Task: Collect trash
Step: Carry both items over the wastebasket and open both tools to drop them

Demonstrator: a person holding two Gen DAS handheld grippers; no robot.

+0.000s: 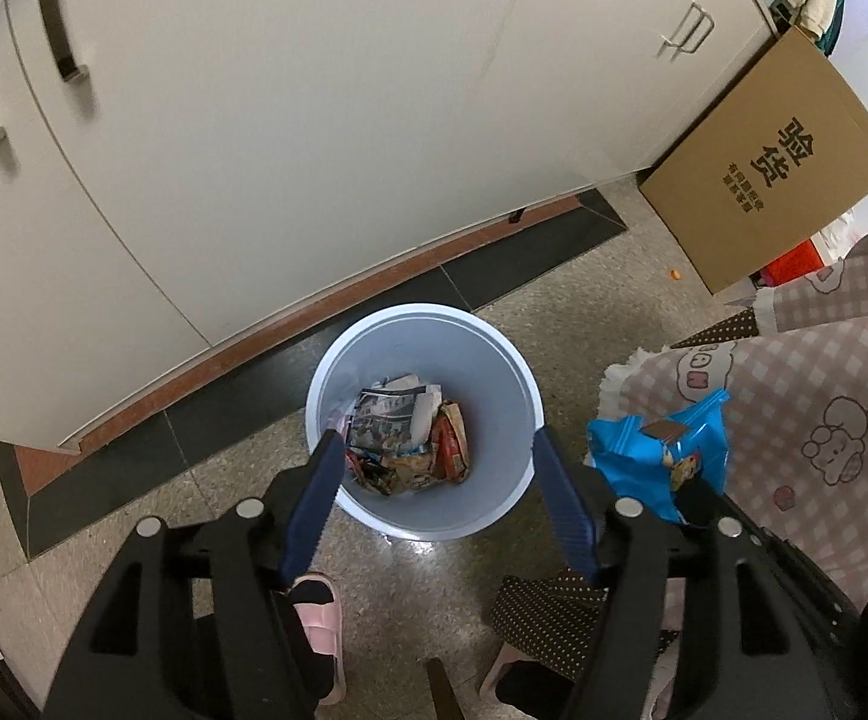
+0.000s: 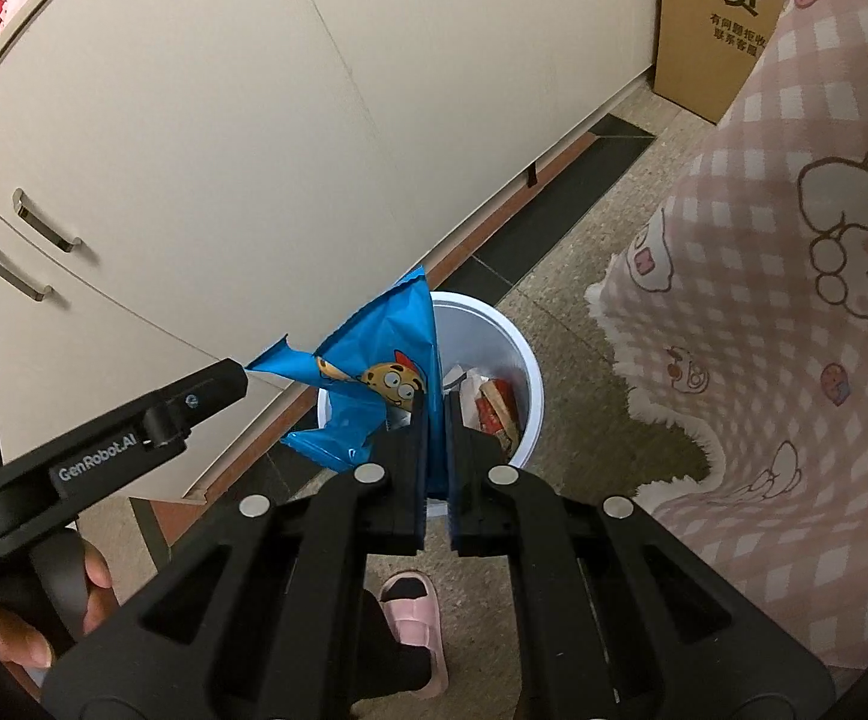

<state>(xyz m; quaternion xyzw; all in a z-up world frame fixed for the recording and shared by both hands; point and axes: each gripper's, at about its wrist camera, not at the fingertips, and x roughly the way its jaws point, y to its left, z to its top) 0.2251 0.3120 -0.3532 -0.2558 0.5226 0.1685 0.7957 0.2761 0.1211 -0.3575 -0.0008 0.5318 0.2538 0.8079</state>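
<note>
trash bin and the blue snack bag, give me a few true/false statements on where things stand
1. The right gripper is shut on the blue snack bag. True.
2. The bin is empty. False: crumpled wrappers lie inside.
3. The left gripper is open with nothing between its fingers. True.
4. The blue snack bag lies at the bottom of the bin. False: it is held above the rim.
5. The bin stands on a table. False: it stands on the floor.
</note>
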